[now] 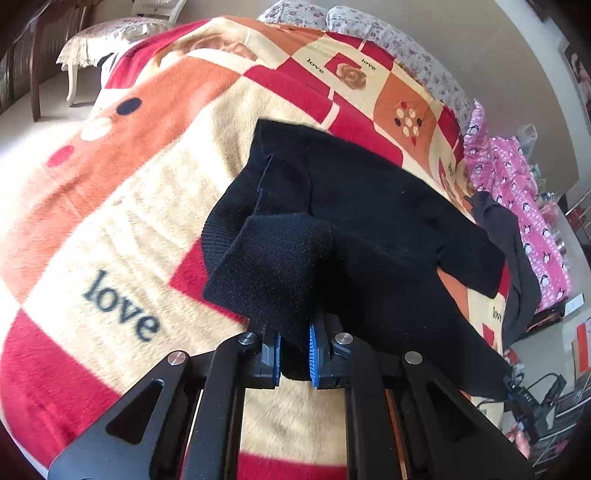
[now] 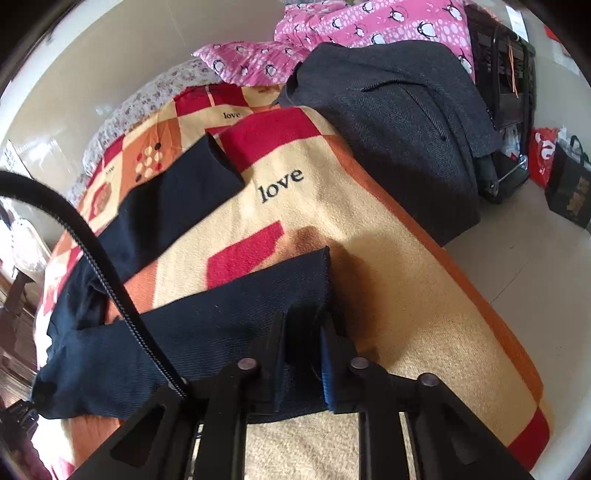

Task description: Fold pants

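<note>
Black pants [image 1: 369,221] lie spread on a bed blanket [image 1: 129,221] patterned in red, orange and cream with "love" printed on it. My left gripper [image 1: 294,347] is shut on a bunched fold of the pants, with black cloth pinched between its blue pads and lifted off the blanket. In the right wrist view the pants [image 2: 221,339] look dark navy. My right gripper [image 2: 303,332] is shut on the hem end of the near leg. The other leg [image 2: 177,192] lies flat farther back, angled away. The cloth hides both sets of fingertips.
A folded dark grey garment [image 2: 399,122] and a pink penguin-print cloth [image 2: 369,26] lie at the blanket's far side. A black cable [image 2: 92,251] arcs across the left. Bags [image 2: 569,184] stand on the floor past the bed edge. A cloth-draped chair [image 1: 110,33] stands beyond the bed.
</note>
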